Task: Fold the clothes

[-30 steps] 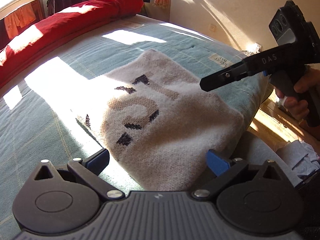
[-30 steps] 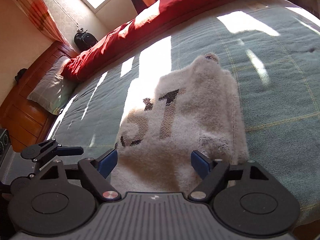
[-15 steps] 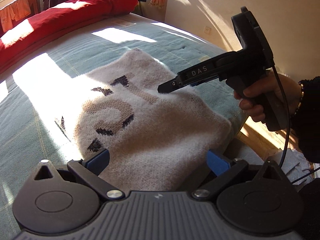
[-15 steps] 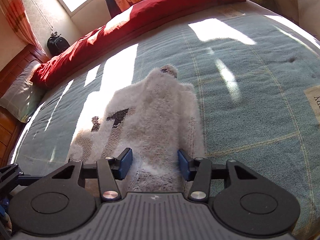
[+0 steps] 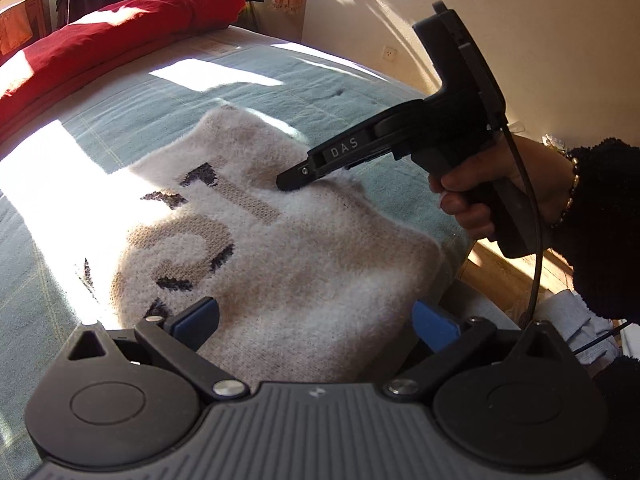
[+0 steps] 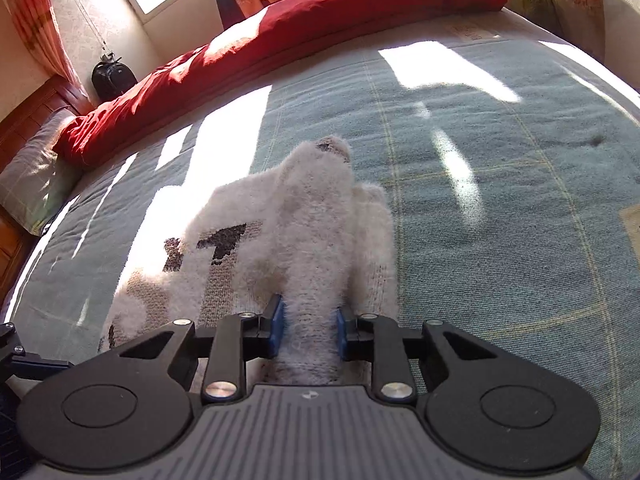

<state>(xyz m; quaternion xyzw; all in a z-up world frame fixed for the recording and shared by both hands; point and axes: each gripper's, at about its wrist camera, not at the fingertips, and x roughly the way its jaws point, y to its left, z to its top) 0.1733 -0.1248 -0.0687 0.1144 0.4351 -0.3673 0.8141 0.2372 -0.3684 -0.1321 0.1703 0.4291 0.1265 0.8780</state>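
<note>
1. Your left tongs (image 5: 316,320) stand wide, low over the near hem of the fuzzy cream sweater (image 5: 280,248), holding nothing. They have eased down and closer to it over the last second.
2. Your right tongs (image 6: 307,330) were wide a second ago; now the jaws are closing, and a raised ridge of sweater (image 6: 316,240) sits between the blue pads (image 6: 276,330), which appear to press its sides. I judge the pinch nearly made.
3. In the left view, your right hand (image 5: 492,196) has brought those tongs (image 5: 290,179) from above the bed's edge down onto the knit, beside the brown lettering.
4. The sweater lies face up on the blue-green bed cover (image 6: 500,208), near its front edge, with the far end bunched narrow.
5. That means the lifting of a fold can probably start once the grip is firm; the left side is not yet gripped.
6. Farther off, a red duvet (image 6: 280,44) runs along the bed's far side.
</note>
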